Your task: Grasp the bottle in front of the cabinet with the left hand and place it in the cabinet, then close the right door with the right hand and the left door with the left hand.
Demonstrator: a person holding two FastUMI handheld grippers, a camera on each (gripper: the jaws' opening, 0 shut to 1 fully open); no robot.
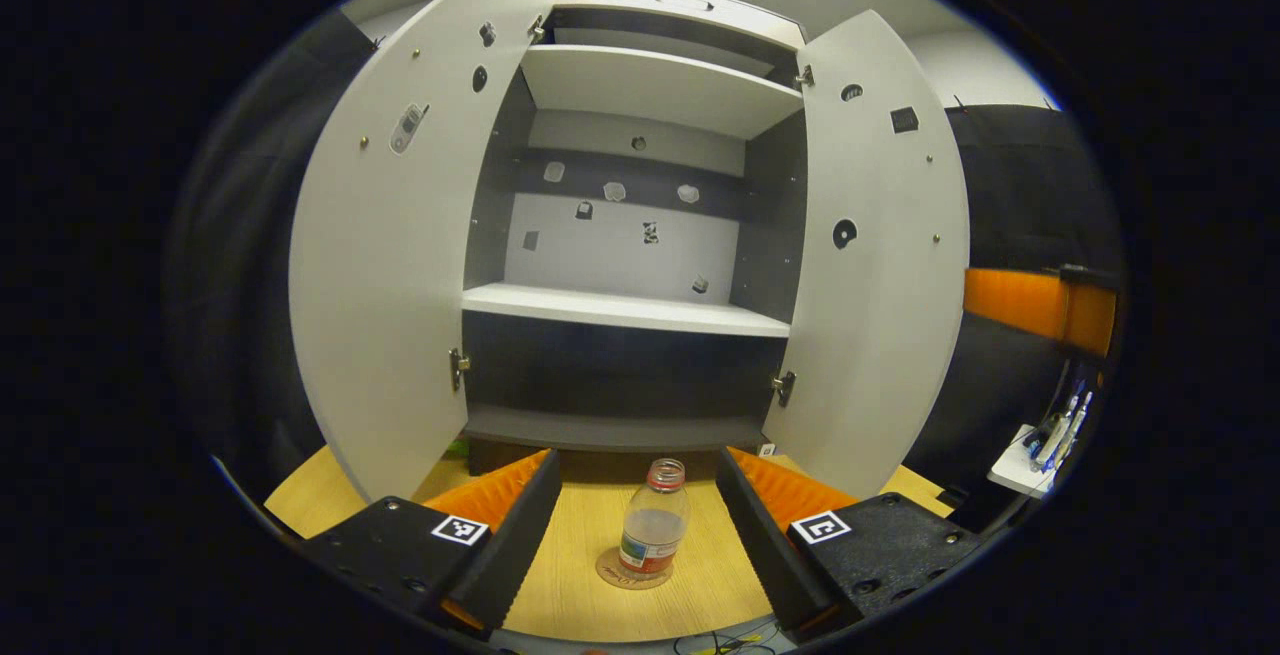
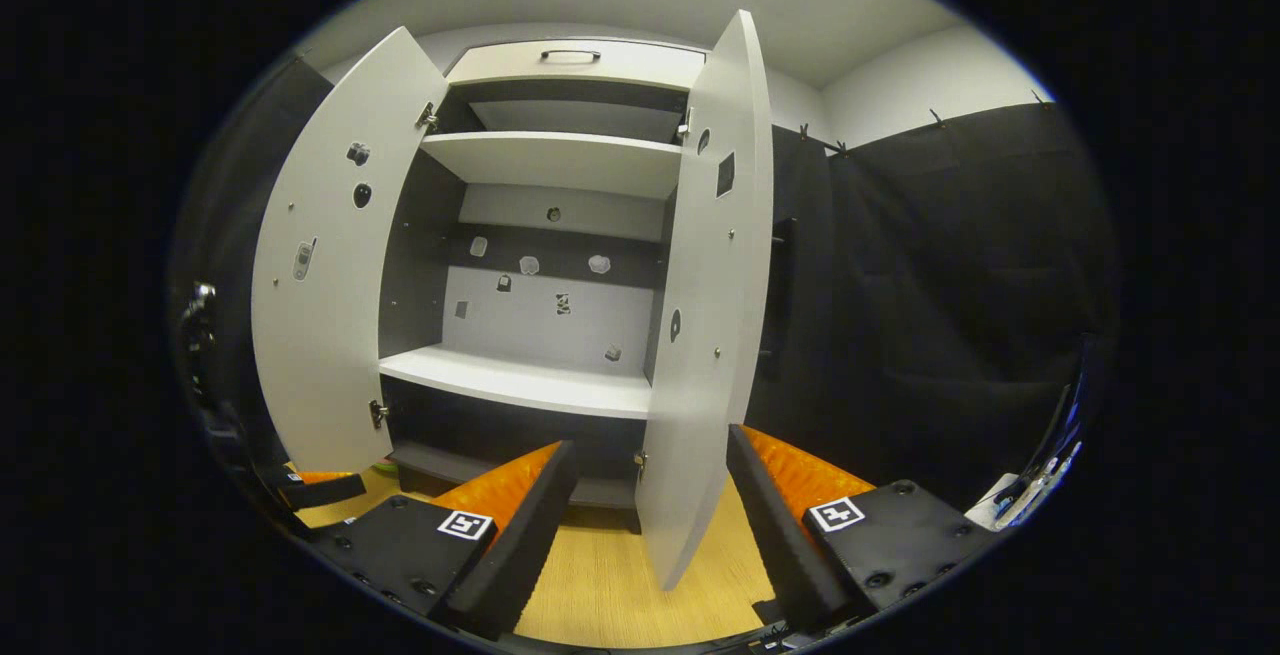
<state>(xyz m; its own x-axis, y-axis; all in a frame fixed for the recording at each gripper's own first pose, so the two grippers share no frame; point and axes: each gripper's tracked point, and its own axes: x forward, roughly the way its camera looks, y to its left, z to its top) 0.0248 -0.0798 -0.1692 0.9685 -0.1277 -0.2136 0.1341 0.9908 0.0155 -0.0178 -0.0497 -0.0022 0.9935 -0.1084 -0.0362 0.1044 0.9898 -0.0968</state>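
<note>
Between the spread fingers of the left gripper (image 1: pixel 637 525), the bottle (image 1: pixel 652 530) stands upright on a round coaster (image 1: pixel 632 569) on the table (image 1: pixel 590 595), in front of the cabinet (image 1: pixel 640 235). Jaws stand wide apart and hold nothing; the bottle lies between them but ahead of the tips, touching neither.

Both doors hang open. The left door (image 1: pixel 385 265) and right door (image 1: pixel 880 265) flank the opening, and the middle shelf (image 1: pixel 625 310) and bottom shelf (image 1: pixel 615 430) are bare.

The right gripper (image 2: pixel 650 505) is likewise open and empty, with the lower edge of the right door (image 2: pixel 705 335) lying between its fingers, untouched.

Assessment: the step in hand is the grasp, not yet made. To do it well, advance the left gripper straight and level until the bottle's body sits squarely between the pads, then close on the labelled midsection rather than the cap, so it does not tip. The bottle looks light and thin-walled; a moderate squeeze should serve. Lift clear of the coaster before moving toward a shelf, and keep off both door edges.
</note>
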